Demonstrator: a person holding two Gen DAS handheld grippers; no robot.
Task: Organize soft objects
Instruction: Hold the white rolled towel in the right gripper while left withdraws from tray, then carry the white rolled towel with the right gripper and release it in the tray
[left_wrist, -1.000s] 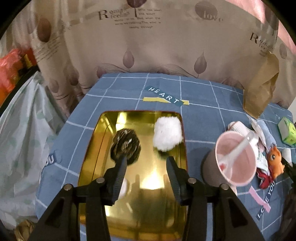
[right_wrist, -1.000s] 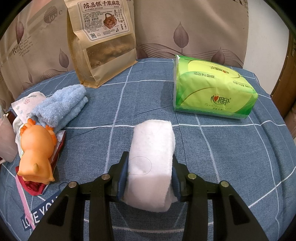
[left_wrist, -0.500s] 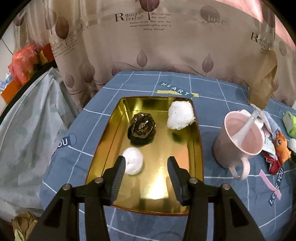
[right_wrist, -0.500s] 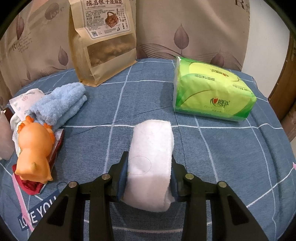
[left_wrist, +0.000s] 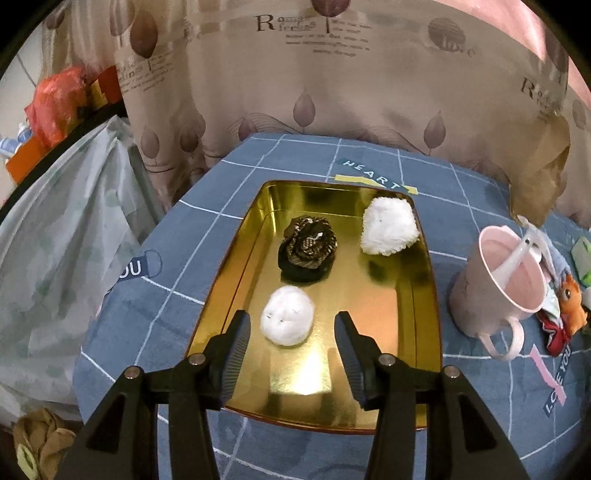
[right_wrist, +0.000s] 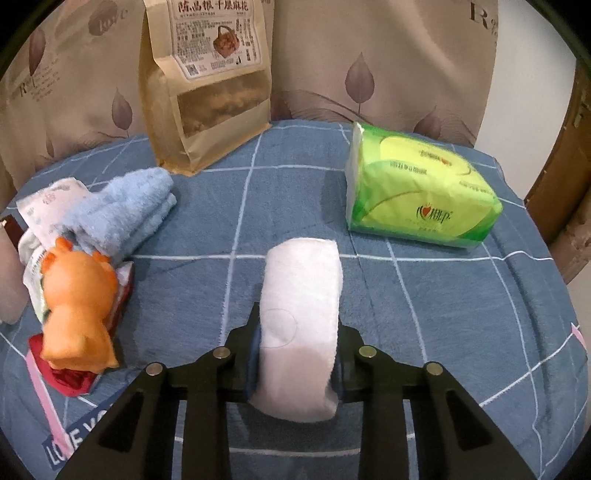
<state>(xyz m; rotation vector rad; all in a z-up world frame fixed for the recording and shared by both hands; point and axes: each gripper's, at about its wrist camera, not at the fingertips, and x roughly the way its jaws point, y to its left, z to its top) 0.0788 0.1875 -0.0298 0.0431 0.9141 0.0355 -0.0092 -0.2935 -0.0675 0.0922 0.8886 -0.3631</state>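
A gold tray (left_wrist: 373, 314) on the blue checked cloth holds a dark patterned fabric knot (left_wrist: 308, 247), a fluffy white puff (left_wrist: 389, 230) and a round white ball (left_wrist: 288, 321). My left gripper (left_wrist: 291, 321) hovers open over the tray's near half. The white ball lies past its tips, untouched. In the right wrist view a folded white soft pad (right_wrist: 301, 295) stands on edge between my right gripper's (right_wrist: 297, 332) fingers. Its jaws are closing on the pad and press it from both sides.
A pink mug with a spoon (left_wrist: 506, 280) stands right of the tray. An orange toy (right_wrist: 77, 295), a blue towel (right_wrist: 129, 206), a brown snack bag (right_wrist: 207, 85) and a green tissue pack (right_wrist: 417, 195) surround the pad. A plastic bag (left_wrist: 55, 240) hangs beside the table's left edge.
My left gripper has drawn back from the tray, so the whole tray and the white ball now show. My right gripper's fingers have squeezed the white pad narrower.
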